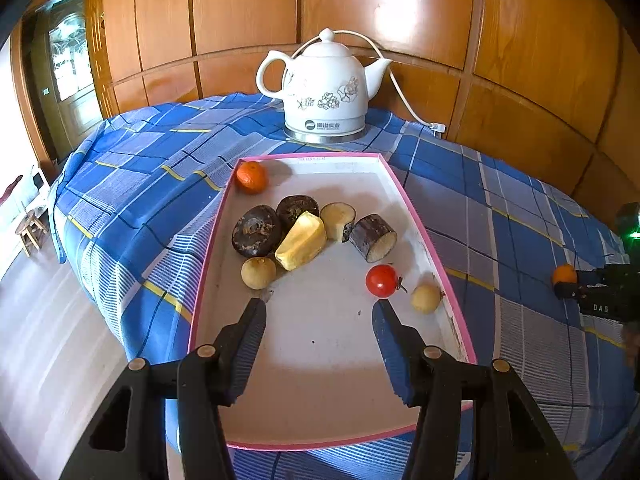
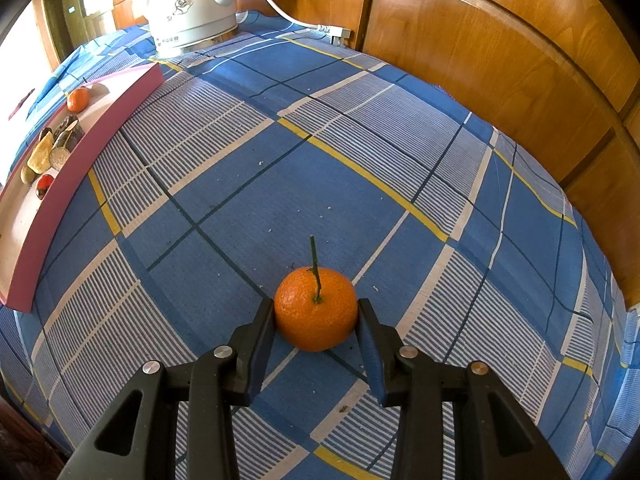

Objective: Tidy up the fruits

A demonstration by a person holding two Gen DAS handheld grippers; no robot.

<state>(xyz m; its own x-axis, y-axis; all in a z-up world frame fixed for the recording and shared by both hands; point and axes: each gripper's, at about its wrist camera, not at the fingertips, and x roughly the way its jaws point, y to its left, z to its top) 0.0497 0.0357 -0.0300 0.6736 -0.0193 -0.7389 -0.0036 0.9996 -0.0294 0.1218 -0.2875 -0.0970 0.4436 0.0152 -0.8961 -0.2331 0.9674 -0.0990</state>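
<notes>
Right gripper [image 2: 316, 312] clamps the mandarin [image 2: 316, 308] at lower centre, open cloth around; left gripper [image 1: 320, 308], jaws apart, empty, over the tray [image 1: 416, 216].

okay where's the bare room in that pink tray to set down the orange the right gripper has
The near half of the pink-rimmed white tray is bare, under the open left gripper. The far right corner is also free. The middle is crowded with dark cut pieces, and a small red tomato sits right.

White floral electric kettle [image 1: 326, 88] on blue plaid tablecloth [image 2: 360, 152], white cord [image 1: 400, 84] trailing right, wood-panel wall [image 1: 520, 60] behind.
</notes>
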